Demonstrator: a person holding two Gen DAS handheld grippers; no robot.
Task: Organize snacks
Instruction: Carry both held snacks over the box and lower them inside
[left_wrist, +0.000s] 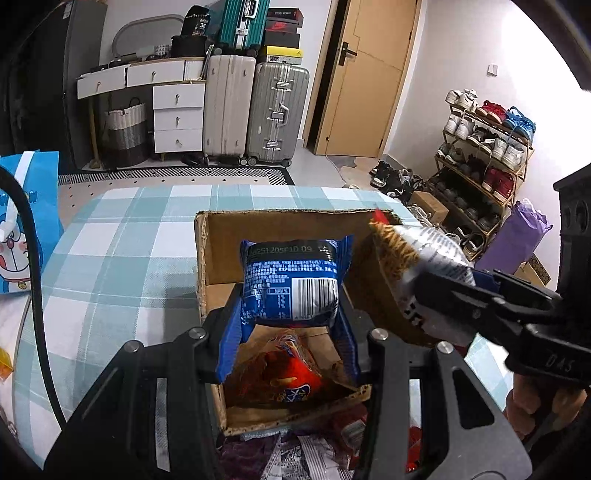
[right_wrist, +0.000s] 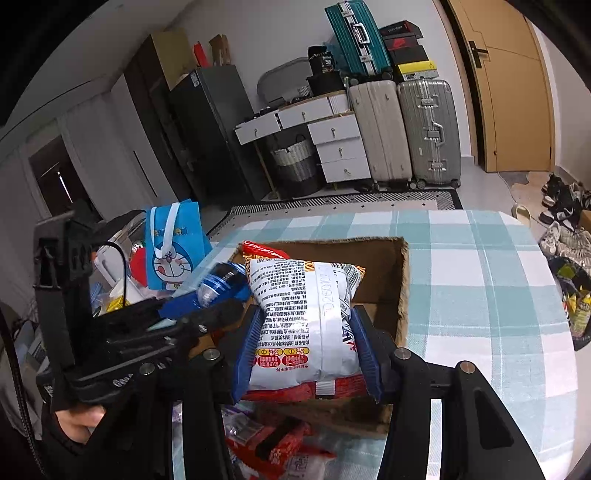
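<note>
Nearest the cameras, loose snack packets (left_wrist: 295, 458) lie heaped on the checked cloth, just short of the box; red and silver wrappers, labels too small to read.

My left gripper (left_wrist: 290, 314): fingers (left_wrist: 231, 343) clamped on a blue snack packet (left_wrist: 291, 282), barcode side facing the camera; packet upright between the blue pads, hanging over the open top of the cardboard box (left_wrist: 210, 258); I cannot tell whether it touches anything below.

My right gripper (right_wrist: 308, 339): fingers (right_wrist: 364, 347) pressed on both sides of a white snack packet (right_wrist: 306, 317), printed back toward the lens, red seam at its lower edge; it sits over the same box, at the right-hand side as seen from the left wrist view, beside the blue one; the two packets close but apart.

A hand (right_wrist: 79, 421) shows under the left gripper's handle in the right wrist view.

Inside the box: a red snack bag (left_wrist: 288, 373) on the bottom, under the blue packet.

The box stands on a bench (left_wrist: 122, 236) covered in teal-and-white checks; a blue cartoon gift bag (right_wrist: 171, 247) off its left edge.

Beyond: patterned rug, white drawers (left_wrist: 177, 114), suitcases (left_wrist: 277, 110) against the wall, wooden door (left_wrist: 365, 74), shoe rack (left_wrist: 487, 155) to the right.
</note>
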